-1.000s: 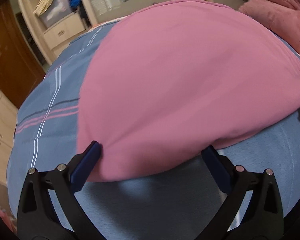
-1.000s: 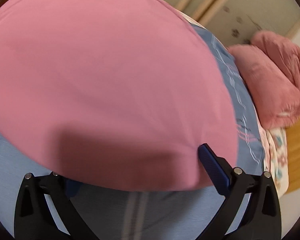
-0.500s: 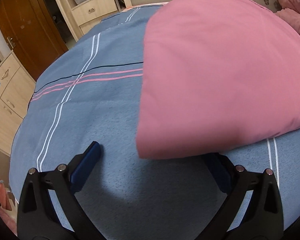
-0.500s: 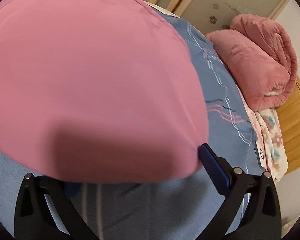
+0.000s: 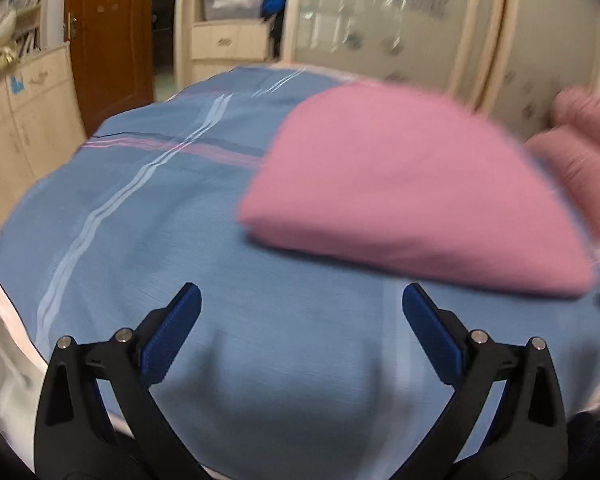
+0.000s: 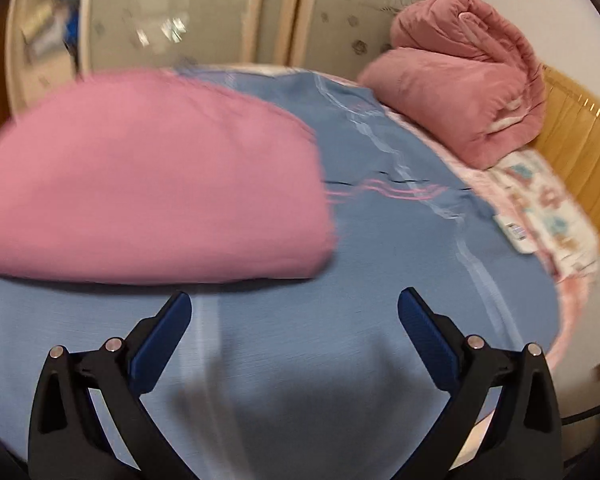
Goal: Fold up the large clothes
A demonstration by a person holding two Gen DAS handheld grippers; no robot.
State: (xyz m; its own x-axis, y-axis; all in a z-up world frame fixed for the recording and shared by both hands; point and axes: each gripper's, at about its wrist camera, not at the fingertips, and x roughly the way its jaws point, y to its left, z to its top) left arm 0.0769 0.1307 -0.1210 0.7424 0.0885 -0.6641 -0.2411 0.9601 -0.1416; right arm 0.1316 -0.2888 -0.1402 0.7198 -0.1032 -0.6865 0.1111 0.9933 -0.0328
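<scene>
The blue fingers (image 5: 178,330) of the left gripper (image 5: 300,336) and right gripper (image 6: 296,332) were wide apart and held nothing. The big bed (image 5: 140,240) carried the pink cloth (image 5: 400,196), folded flat, just past the fingers. The fold looked done. Next might be one more fold, needing a grab at its near edge. I saw no boxes holding task things.

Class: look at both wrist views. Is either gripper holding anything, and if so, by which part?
Nothing is held. The left gripper and right gripper are both open and empty, apart from the folded pink garment lying on the bed sheet.
</scene>
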